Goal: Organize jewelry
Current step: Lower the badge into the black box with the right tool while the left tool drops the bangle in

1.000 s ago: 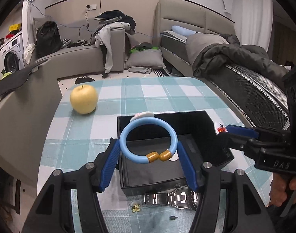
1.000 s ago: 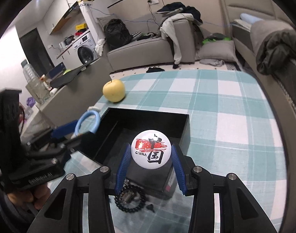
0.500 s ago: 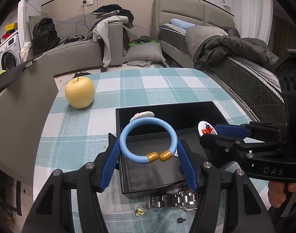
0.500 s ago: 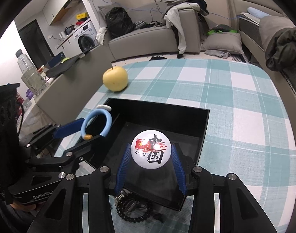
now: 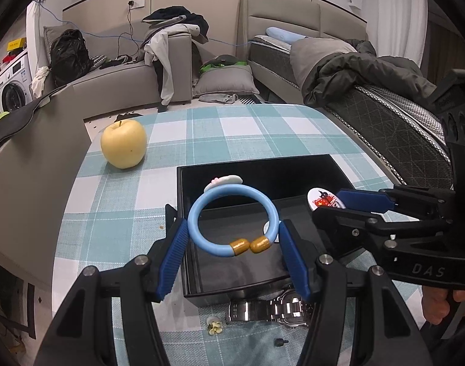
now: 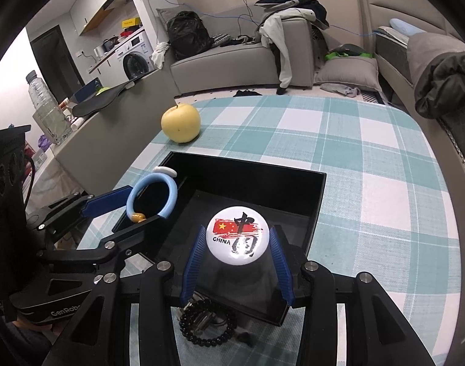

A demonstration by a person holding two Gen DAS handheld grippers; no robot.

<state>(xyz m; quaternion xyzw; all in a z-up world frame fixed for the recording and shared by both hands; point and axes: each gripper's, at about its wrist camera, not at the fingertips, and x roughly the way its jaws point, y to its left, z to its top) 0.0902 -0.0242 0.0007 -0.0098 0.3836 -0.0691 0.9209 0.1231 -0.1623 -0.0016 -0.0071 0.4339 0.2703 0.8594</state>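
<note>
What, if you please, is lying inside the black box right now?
The black box shows only bare dark lining; the bracelet and badge hover gripped above it, hiding parts of the floor.

A light-blue ring bangle point(image 5: 232, 219) with two gold end caps and a small white charm stood upright above the near left part of an open, shallow black rectangular box point(image 5: 263, 170) on the checked tablecloth. A round white pin badge point(image 6: 238, 234) printed with a red flag and "CHINA" hung face-up over the box's near right side.
</note>
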